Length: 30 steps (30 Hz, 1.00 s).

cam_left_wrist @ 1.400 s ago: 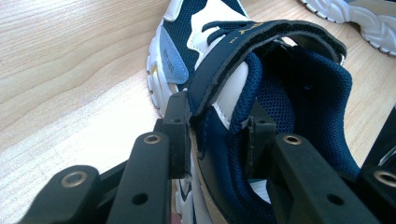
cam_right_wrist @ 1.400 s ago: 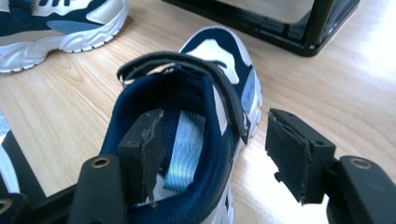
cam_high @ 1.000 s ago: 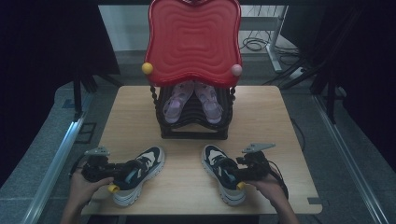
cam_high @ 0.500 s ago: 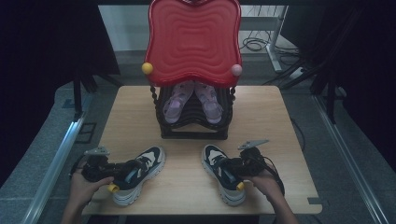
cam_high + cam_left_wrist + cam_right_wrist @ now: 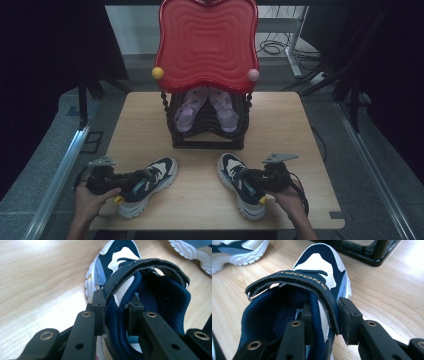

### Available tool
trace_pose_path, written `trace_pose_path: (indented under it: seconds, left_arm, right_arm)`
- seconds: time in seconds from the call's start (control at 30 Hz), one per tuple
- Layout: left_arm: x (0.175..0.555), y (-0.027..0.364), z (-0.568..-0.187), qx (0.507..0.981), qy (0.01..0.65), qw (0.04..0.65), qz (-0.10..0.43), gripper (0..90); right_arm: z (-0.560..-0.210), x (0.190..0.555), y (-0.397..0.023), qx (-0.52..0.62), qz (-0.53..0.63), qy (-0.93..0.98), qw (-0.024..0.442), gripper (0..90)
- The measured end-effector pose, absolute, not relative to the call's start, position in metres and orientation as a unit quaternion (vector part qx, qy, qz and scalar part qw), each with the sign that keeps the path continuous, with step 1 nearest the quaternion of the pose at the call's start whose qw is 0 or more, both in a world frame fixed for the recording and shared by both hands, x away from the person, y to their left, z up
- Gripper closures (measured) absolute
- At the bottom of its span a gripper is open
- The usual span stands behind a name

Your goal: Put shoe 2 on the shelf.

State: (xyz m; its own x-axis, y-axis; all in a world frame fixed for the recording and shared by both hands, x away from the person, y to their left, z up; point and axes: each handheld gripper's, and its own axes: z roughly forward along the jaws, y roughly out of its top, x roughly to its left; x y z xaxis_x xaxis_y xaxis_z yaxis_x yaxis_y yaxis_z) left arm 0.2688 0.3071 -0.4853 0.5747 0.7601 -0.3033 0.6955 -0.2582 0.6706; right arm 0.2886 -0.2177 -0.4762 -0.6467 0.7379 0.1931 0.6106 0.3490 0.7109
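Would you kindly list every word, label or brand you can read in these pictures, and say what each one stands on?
"SNOOPY": gold letters, seen upside down, on the dark strap of the right shoe, in the right gripper view.
Small print on the grey side tag of the left shoe, in the left gripper view: too small to read.
High view: no readable text on the red rack top or the sandals.
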Motion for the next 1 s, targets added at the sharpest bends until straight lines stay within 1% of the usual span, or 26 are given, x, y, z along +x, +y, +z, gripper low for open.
trace_pose_path:
  seconds: [0.33, 0.43, 0.77, 1.0]
  left_arm:
    - [0.265, 0.318, -0.478, 0.753, 0.473, 0.453, 0.055, 74.1]
    - [0.265, 0.319, -0.479, 0.744, 0.476, 0.466, 0.056, 74.0]
    - [0.265, 0.322, -0.482, 0.719, 0.485, 0.494, 0.055, 73.5]
    - [0.264, 0.326, -0.482, 0.702, 0.494, 0.509, 0.068, 73.5]
  right_arm:
    - [-0.463, 0.275, -0.249, 0.421, 0.438, 0.786, 0.117, 68.5]
    - [-0.463, 0.271, -0.254, 0.425, 0.447, 0.778, 0.119, 68.4]
    - [-0.466, 0.263, -0.277, 0.459, 0.473, 0.738, 0.145, 68.3]
    - [-0.466, 0.264, -0.294, 0.481, 0.493, 0.707, 0.16, 68.5]
